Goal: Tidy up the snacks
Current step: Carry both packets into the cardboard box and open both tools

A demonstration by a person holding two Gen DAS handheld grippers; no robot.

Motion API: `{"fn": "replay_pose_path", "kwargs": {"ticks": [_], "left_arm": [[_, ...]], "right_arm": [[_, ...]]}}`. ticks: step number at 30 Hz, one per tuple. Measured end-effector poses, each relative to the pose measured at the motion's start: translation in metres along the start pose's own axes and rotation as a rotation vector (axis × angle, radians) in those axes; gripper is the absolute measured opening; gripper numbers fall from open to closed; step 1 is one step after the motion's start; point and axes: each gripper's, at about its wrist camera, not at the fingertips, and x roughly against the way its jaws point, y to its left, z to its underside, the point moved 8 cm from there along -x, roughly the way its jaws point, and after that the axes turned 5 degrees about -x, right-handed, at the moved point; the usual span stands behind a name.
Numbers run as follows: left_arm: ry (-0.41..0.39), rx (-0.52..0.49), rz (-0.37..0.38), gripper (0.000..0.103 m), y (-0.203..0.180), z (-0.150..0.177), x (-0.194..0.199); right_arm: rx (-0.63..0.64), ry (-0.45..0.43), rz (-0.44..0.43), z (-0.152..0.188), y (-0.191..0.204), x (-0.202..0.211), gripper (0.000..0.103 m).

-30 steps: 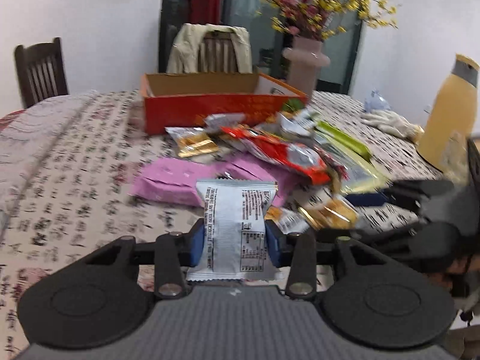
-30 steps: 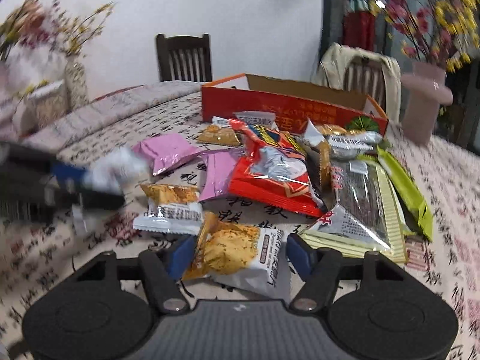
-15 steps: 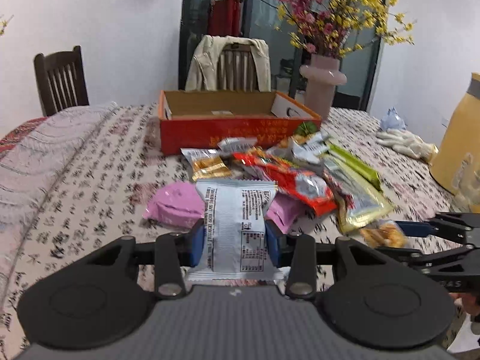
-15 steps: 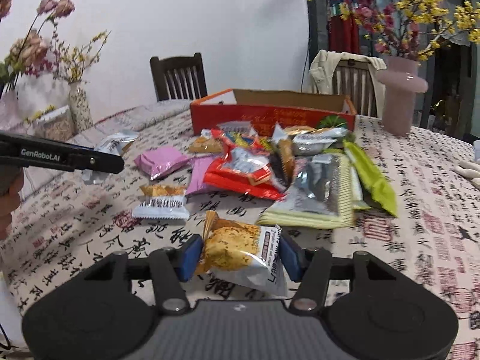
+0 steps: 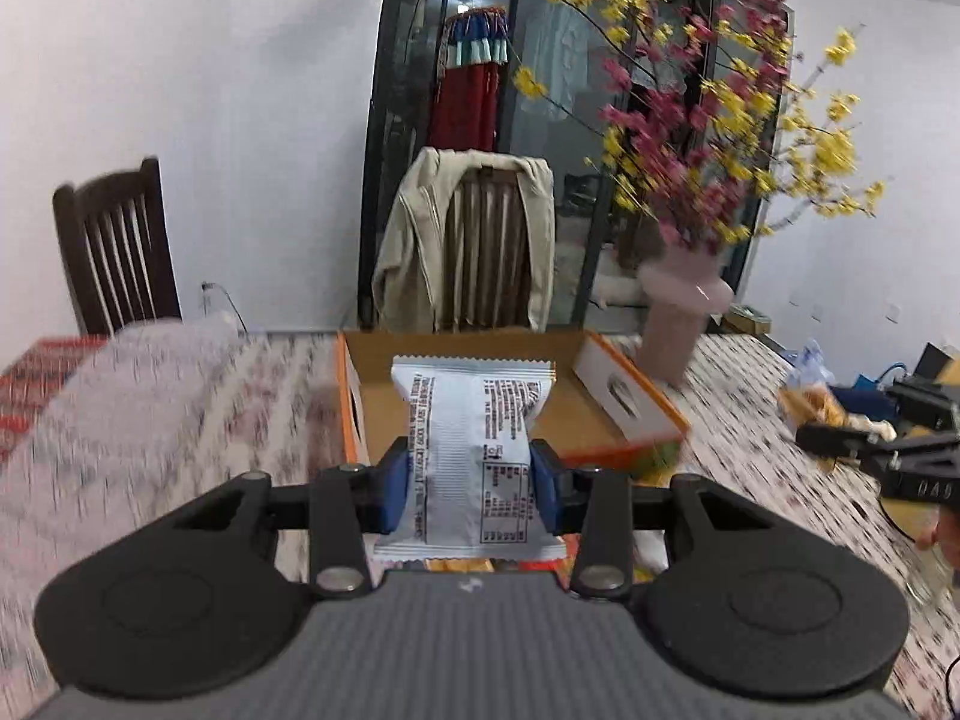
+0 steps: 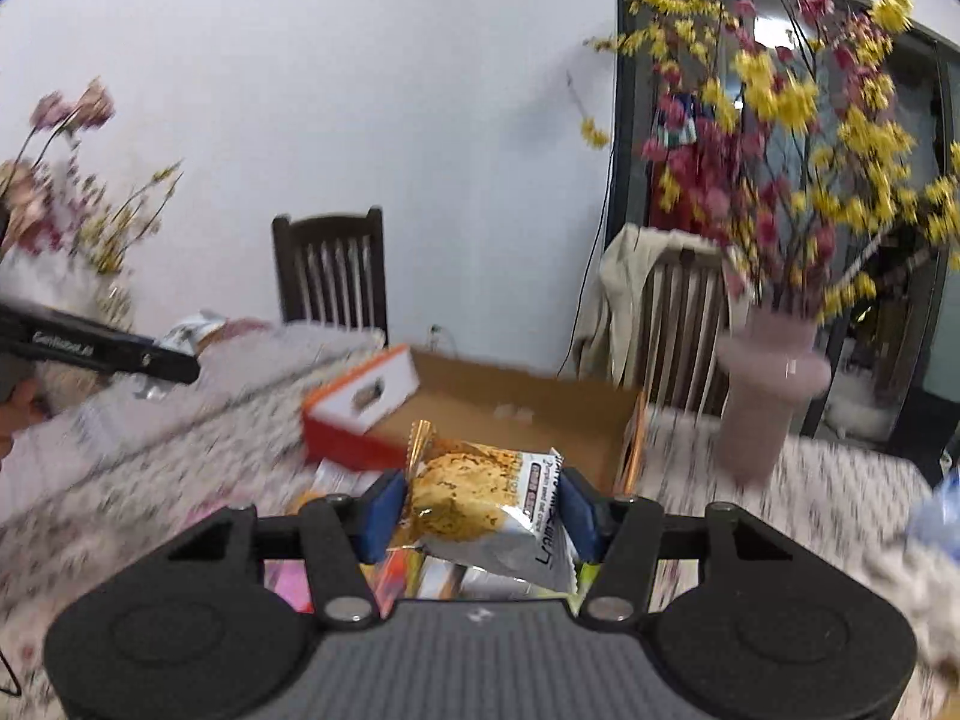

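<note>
My left gripper [image 5: 470, 489] is shut on a silver-white snack packet [image 5: 471, 450] with printed text, held upright in the air in front of the open orange cardboard box [image 5: 630, 396]. My right gripper [image 6: 480, 507] is shut on a gold and silver biscuit packet [image 6: 480, 498], held above the snack pile and short of the same box [image 6: 522, 414]. The box inside looks bare brown. The right gripper shows at the right edge of the left wrist view [image 5: 888, 450]; the left gripper shows at the left edge of the right wrist view [image 6: 102, 348].
A pink vase [image 5: 678, 312] with red and yellow blossoms stands right of the box. A chair draped with a beige jacket [image 5: 468, 246] stands behind the table, a dark wooden chair [image 5: 114, 246] at far left. Loose snack packets [image 6: 420, 570] lie under the right gripper.
Both grippers have risen and moved forward towards the box with their packets. The snack pile has dropped out of the left wrist view, and the box now fills the middle of both views.
</note>
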Motion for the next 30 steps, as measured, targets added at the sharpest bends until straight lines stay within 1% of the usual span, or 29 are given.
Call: {"fn": "replay_pose_path", "kwargs": {"ticks": [3,6,9,11,12,13,15,17,20,22,24,25,26,27,28,30], "left_arm": [[-0.001,-0.013,-0.013,0.042,0.012,-0.03,-0.034],[0.044,0.022,-0.012,0.042,0.024,-0.052,-0.083],[0.111,0.049,-0.016,0.042,0.037,-0.064,-0.14],[0.137,0.029,-0.038,0.042,0.046,-0.066,-0.18],[0.15,0.038,-0.051,0.042,0.052,-0.065,-0.198],[0.18,0.05,-0.052,0.042,0.057,-0.061,-0.22],[0.238,0.09,-0.071,0.042,0.067,-0.048,-0.254],[0.29,0.109,-0.085,0.042,0.071,-0.036,-0.283],[0.307,0.063,-0.108,0.042,0.068,-0.027,-0.305],[0.308,0.04,-0.112,0.042,0.068,-0.025,-0.313],[0.327,0.05,-0.12,0.043,0.072,-0.024,-0.323],[0.331,0.059,-0.124,0.045,0.074,-0.025,-0.326],[0.326,0.07,-0.132,0.05,0.076,-0.026,-0.329],[0.323,0.075,-0.138,0.053,0.078,-0.027,-0.332],[0.324,0.077,-0.14,0.053,0.078,-0.028,-0.334],[0.321,0.085,-0.139,0.058,0.079,-0.028,-0.334]], "right_arm": [[-0.004,-0.009,-0.005,-0.042,-0.018,-0.035,0.055],[-0.006,-0.006,0.015,-0.073,-0.037,-0.078,0.055],[0.006,0.042,0.035,-0.092,-0.052,-0.137,0.055],[-0.007,0.096,0.044,-0.101,-0.064,-0.182,0.055],[-0.012,0.123,0.051,-0.104,-0.07,-0.204,0.055],[-0.024,0.154,0.057,-0.105,-0.076,-0.227,0.055],[-0.035,0.224,0.074,-0.101,-0.087,-0.272,0.055],[-0.041,0.293,0.097,-0.087,-0.093,-0.309,0.055],[-0.046,0.375,0.121,-0.06,-0.1,-0.349,0.055],[-0.036,0.39,0.149,-0.047,-0.103,-0.364,0.055],[-0.003,0.406,0.19,-0.04,-0.105,-0.375,0.056],[0.011,0.411,0.202,-0.037,-0.106,-0.38,0.057],[0.028,0.416,0.211,-0.036,-0.104,-0.385,0.058],[0.054,0.426,0.22,-0.032,-0.102,-0.391,0.062],[0.069,0.434,0.225,-0.03,-0.101,-0.395,0.062],[0.081,0.445,0.241,-0.025,-0.101,-0.397,0.063]]}}
